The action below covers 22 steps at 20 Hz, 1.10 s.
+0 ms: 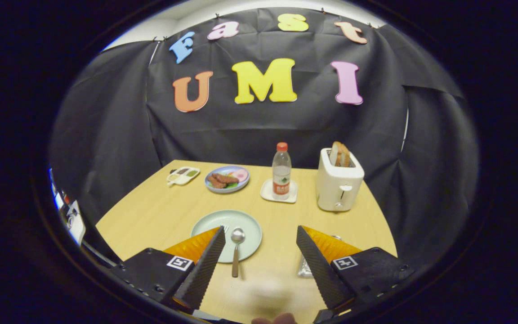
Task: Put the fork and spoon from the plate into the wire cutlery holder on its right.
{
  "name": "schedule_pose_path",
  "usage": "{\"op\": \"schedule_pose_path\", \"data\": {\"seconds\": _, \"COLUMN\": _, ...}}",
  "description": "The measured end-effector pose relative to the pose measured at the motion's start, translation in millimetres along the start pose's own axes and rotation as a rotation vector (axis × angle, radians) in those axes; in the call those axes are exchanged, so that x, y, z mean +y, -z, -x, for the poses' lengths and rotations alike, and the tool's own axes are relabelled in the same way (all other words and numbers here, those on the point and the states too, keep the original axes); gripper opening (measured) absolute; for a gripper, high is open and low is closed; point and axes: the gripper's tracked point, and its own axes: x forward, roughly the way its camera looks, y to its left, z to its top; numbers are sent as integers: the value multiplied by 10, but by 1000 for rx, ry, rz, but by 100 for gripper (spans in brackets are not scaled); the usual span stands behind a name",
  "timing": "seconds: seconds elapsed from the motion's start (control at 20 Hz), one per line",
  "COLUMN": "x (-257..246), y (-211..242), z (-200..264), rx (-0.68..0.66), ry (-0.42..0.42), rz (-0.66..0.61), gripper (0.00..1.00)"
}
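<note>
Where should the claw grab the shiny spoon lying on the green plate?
Probably the handle end of the shiny metal spoon, which juts past the rim of the pale green plate over bare table, pointing toward the open claw. Come from above, fingers either side of the thin handle.

I'm looking at a light wood table (pixel 160 211) sitting in front of me, black cloth wall (pixel 106 135) wrapping round from nine to three o'clock, creasing a bit.

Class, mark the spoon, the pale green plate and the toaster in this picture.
Spoon (pixel 237 235): gripper view, on its bowl, between the open fingers.
Pale green plate (pixel 251 225): gripper view, on its bare right side.
Toaster (pixel 339 182): gripper view, on its front face above the lever.
</note>
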Motion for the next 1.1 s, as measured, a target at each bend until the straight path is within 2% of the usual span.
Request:
{"op": "schedule_pose_path", "data": {"seconds": 0.25, "x": 205, "y": 360, "z": -294, "rx": 175, "ry": -43, "rz": 29, "gripper": 97}}
{"op": "schedule_pose_path", "data": {"seconds": 0.4, "x": 317, "y": 651, "z": -394, "rx": 348, "ry": -77, "rz": 54, "gripper": 97}}
{"op": "schedule_pose_path", "data": {"seconds": 0.6, "x": 363, "y": 936, "z": -576, "rx": 531, "ry": -75, "rz": 93, "gripper": 97}}
{"op": "schedule_pose_path", "data": {"seconds": 0.85, "x": 339, "y": 1256, "z": -912, "rx": 697, "ry": -36, "rz": 104, "gripper": 96}}
{"op": "schedule_pose_path", "data": {"seconds": 1.1, "x": 358, "y": 1416, "z": -1110, "rx": 761, "ry": -23, "rz": 78, "gripper": 66}}
